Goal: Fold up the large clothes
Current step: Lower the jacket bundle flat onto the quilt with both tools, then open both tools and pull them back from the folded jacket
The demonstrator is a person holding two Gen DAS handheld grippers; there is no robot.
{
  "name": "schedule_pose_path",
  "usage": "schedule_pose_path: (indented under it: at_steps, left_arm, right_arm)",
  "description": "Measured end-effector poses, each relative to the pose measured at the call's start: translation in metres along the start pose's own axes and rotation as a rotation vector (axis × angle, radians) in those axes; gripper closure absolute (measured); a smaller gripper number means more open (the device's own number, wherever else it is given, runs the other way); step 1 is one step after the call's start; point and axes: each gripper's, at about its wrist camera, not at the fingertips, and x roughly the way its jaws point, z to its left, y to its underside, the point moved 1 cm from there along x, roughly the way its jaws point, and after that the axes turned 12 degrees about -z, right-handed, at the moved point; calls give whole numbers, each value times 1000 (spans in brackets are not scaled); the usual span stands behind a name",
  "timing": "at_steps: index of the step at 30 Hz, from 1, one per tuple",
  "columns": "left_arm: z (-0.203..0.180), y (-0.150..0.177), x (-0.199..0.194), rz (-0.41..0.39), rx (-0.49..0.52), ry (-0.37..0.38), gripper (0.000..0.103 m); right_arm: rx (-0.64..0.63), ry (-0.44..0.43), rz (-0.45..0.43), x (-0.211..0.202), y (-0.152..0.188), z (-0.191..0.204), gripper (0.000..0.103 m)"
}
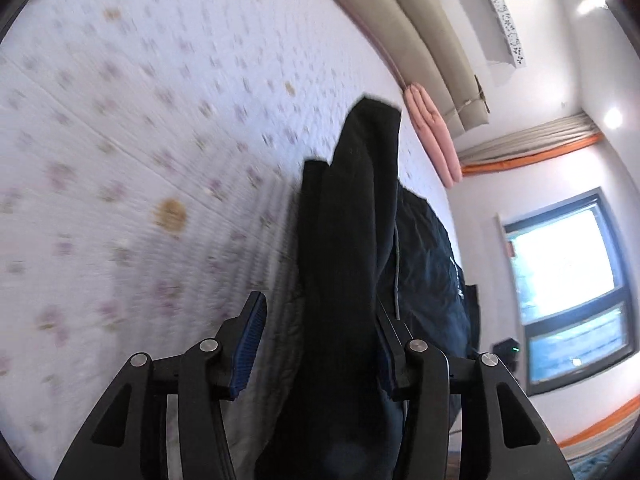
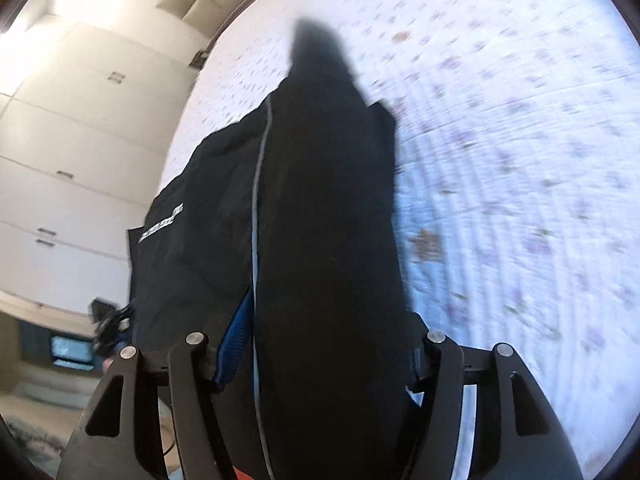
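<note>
A large black garment [image 1: 352,216] with a thin grey stripe and white lettering hangs lifted over the bed. In the left wrist view it runs between the jaws of my left gripper [image 1: 320,316], which stand apart with the cloth bunched against the right one. In the right wrist view the same garment [image 2: 324,216] fills the gap of my right gripper [image 2: 328,320]; its jaws also stand wide, cloth draped between and over them. Whether either gripper pinches the cloth is hidden. The rest of the garment trails toward the bed edge.
The bed [image 1: 140,140] has a white sheet with small purple flowers, blurred by motion. A padded headboard [image 1: 424,36] and a pink folded cloth [image 1: 436,136] sit at its far end. A window [image 1: 568,280] is to the right; white cupboards [image 2: 72,140] show in the right wrist view.
</note>
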Motion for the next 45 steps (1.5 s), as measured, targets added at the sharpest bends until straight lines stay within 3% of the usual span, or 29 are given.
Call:
schedule_pose_path:
  at_steps: [4,6,8,10,14,16,19,21,24,32,41,45]
  left_arm:
    - [-23,1,-42,-48,135,-105,55]
    - [-50,8,-61,-54,239,-135,55]
    - [-76,16,-73,-61,313,-114,55]
    - [-100,25,-73,-48,379,-108,53]
    - [-130,44,-48,-2,470,-168,53]
    - [-128,55,-27,53,455,-187,53]
    - [-106,71,4,134,397,-255,54]
    - [-89,78,17,156,338,-274,54]
    - [-80,75,19,153,274,-255,54]
    - [-91,85,23,123,389,-309,53]
    - [-104,80,-3,120,361,-321,53]
    - [-118,81,-21,121,362,-300,52]
  right_arm:
    - [-53,182,-117,-60,4,6,36]
    - [-59,221,-174,-88,7,16,36]
    - [-60,217,-206,-110,8,34,36]
    - [-106,242,-223,-121,8,61,36]
    - [-233,302,-190,-96,29,126,33]
    - [-261,319,-161,-66,47,148,31]
    - [-313,342,-81,-26,77,148,31]
    - [-345,414,-10,9,98,142,31]
    - [-396,477,-15,24,116,143,30]
    - [-379,460,-11,16,120,142,30]
    - [-241,398,27,-14,121,136,28]
    - [-192,338,-51,-51,121,146,28]
